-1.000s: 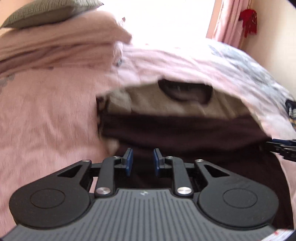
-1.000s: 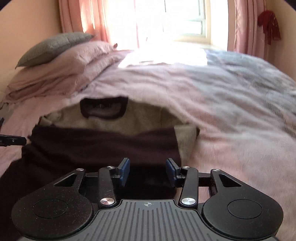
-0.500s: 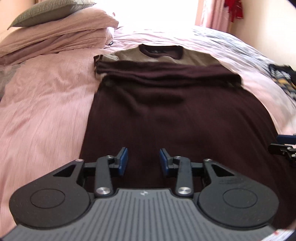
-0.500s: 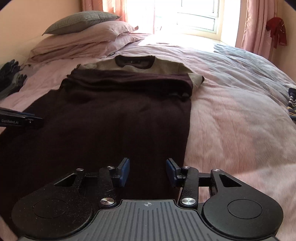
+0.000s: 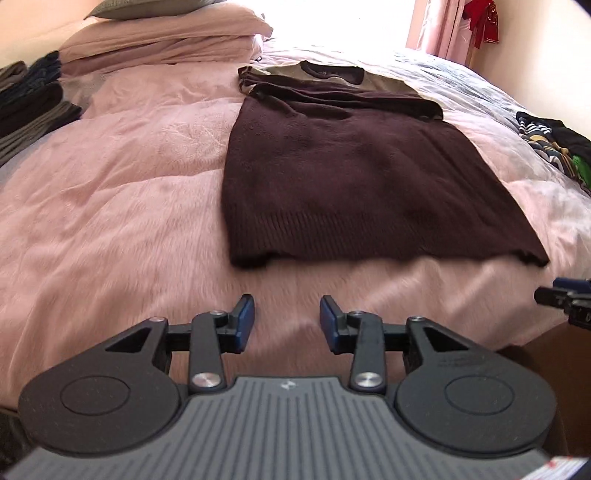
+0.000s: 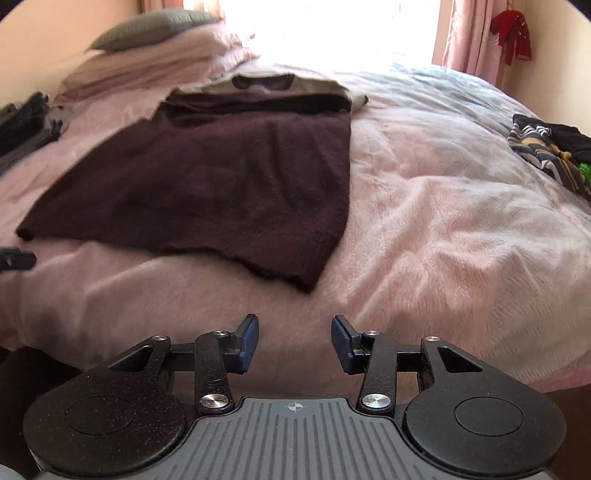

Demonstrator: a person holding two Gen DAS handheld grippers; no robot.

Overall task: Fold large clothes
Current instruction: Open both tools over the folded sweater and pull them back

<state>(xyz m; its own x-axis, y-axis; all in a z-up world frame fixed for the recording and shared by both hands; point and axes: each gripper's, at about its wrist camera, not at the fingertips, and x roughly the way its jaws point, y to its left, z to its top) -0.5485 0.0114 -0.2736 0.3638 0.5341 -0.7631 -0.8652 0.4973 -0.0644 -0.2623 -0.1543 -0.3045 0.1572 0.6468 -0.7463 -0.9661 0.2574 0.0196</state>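
On the pink bedspread (image 5: 110,206), dark folded clothes (image 5: 33,107) are stacked at the far left, pillows (image 5: 166,33) lie at the head, and a patterned heap of garments (image 6: 546,151) sits at the far right. Nothing lies between the tools and the dark maroon sweater (image 5: 351,177), which is spread flat mid-bed with its sleeves folded across the chest. Its hem is near but apart from the left gripper (image 5: 287,323) and right gripper (image 6: 294,343), both spread wide and empty.

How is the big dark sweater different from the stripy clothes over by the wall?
The dark sweater is spread flat; the stripy clothes sit in a crumpled heap. The dark sweater is mostly one deep maroon colour; the stripy clothes mix navy, white, tan and some green. The dark sweater lies mid-bed; the stripy clothes sit at its right edge. Both rest on the pink bedcover.
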